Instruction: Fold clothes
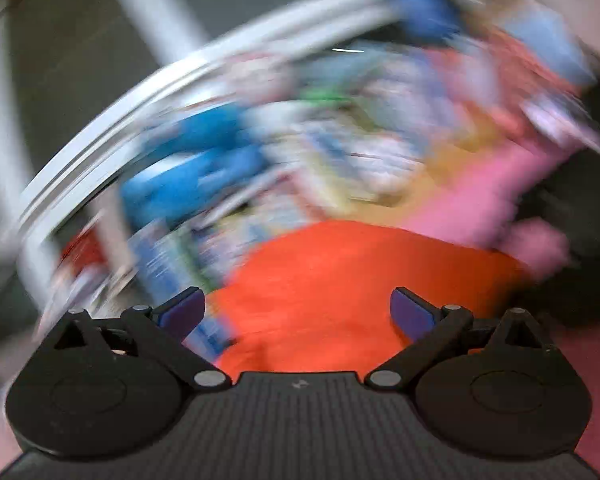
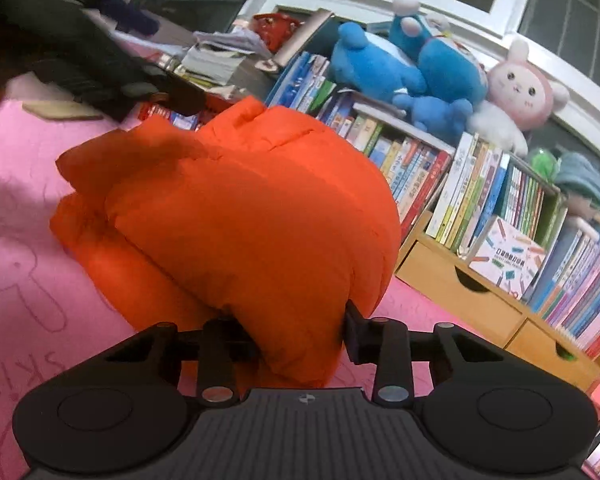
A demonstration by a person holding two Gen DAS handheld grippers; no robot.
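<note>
A puffy orange jacket [image 2: 252, 208] lies bunched on a pink mat [image 2: 24, 280]. In the right wrist view my right gripper [image 2: 296, 336] is shut on the jacket's near edge, and the padded fabric bulges out between its two fingers. The left wrist view is heavily blurred. There my left gripper [image 1: 296, 308] stands open, its blue pads [image 1: 180, 312] wide apart over the orange jacket [image 1: 340, 280] and not pressing on it. A dark blurred shape [image 2: 92, 64] reaches toward the jacket's far side at the upper left of the right wrist view.
A low wooden bookshelf [image 2: 460, 292] packed with books runs along the right, close behind the jacket. Blue plush toys [image 2: 384, 68] and a pink bunny plush [image 2: 520, 88] sit on top. Stacked papers [image 2: 216, 56] lie farther back, under white window frames.
</note>
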